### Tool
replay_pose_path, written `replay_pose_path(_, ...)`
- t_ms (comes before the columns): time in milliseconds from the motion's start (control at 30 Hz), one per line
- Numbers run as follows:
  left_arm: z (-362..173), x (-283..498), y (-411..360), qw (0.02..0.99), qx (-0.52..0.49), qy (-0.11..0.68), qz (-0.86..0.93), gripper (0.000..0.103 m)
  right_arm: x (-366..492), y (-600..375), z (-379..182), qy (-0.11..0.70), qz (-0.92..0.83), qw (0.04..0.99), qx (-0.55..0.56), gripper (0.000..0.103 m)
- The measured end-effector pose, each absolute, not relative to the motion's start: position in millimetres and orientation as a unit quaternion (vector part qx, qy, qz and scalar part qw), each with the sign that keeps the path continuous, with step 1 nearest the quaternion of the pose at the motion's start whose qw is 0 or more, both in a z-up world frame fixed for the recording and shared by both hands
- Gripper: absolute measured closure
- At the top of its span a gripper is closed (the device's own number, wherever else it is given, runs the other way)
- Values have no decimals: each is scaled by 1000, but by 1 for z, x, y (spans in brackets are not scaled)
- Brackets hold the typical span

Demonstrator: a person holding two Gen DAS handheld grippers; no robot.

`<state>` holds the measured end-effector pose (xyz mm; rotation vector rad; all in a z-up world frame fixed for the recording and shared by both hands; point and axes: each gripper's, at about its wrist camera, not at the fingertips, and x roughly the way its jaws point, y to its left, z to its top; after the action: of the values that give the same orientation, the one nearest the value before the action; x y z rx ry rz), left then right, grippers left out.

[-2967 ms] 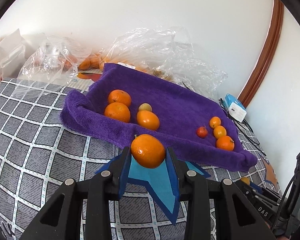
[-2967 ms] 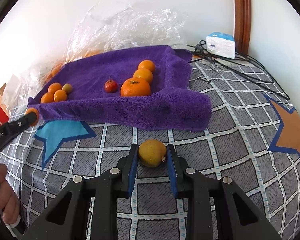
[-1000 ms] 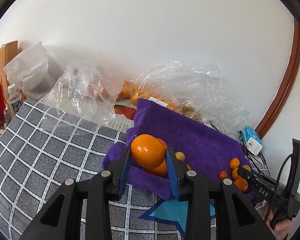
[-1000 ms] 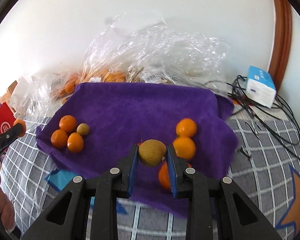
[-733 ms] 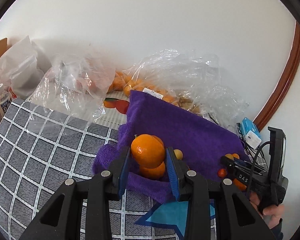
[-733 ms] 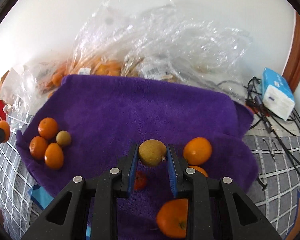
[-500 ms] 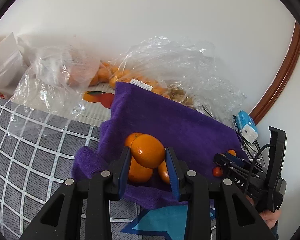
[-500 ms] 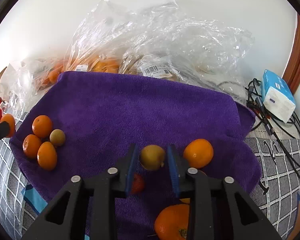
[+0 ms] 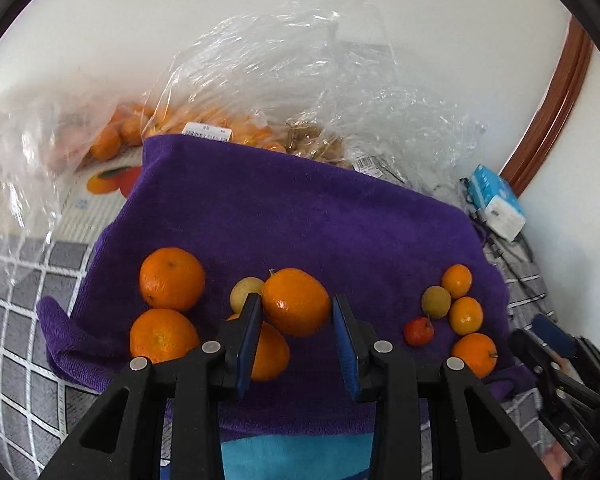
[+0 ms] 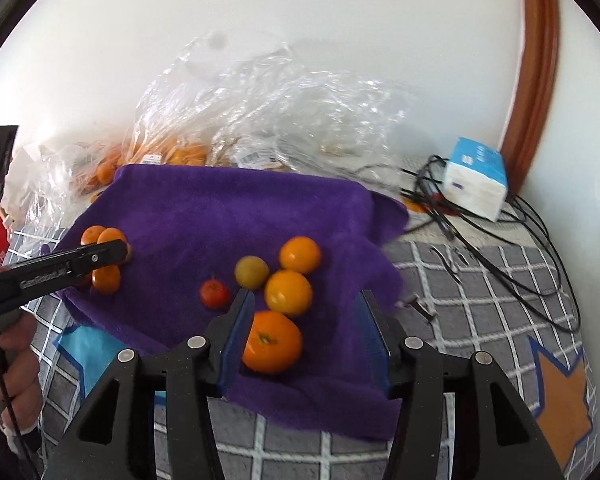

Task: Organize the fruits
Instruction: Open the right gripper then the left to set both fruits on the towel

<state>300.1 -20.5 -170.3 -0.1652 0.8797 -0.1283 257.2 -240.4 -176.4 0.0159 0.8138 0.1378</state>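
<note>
Orange (image 9: 296,302) sits clamped between the blue pads of the left gripper (image 9: 297,322), hanging above the towel (image 9: 300,220) right over the left cluster – two big oranges (image 9: 172,279) to its left, one more (image 9: 270,354) directly under and partly hidden by the left finger, a small yellowish fruit (image 9: 242,291) just behind. So the drop spot lies straight down and a touch forward of the jaws; my read is the left hand only has to lower and release, no sideways travel.

Right gripper (image 10: 305,326) – jaws opening, nothing between the pads. The round fruit in its gap view, an orange (image 10: 272,342) with the stem scar up, lies on the towel below the fingers, not gripped. Right cluster sits just ahead: two small mandarins (image 10: 289,293), a dull yellow-green fruit (image 10: 252,272), a tiny red one (image 10: 214,294), all touching or nearly so.

Materials: held orange is glossy, pebbled skin, slightly oval, long axis running across the jaws. Towel is thick purple terry, soft, rumpled at the edges – fruit should settle rather than roll far, though the rounder ones could nudge neighbours. Clear plastic bags (image 9: 300,80) crinkled behind it, more oranges inside. Quilted grid cover (image 10: 480,320) under everything.
</note>
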Motion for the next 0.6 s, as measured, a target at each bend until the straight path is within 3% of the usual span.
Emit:
replay_pose_path(267, -173, 303, -42, 900, -9, 434, -43, 70, 242, -263, -183, 407, 48, 911, 48, 51)
replay_pose_path(600, -149, 268, -34, 911, -5, 409, -45, 49, 219, -268, -169, 411, 41, 908, 70, 51)
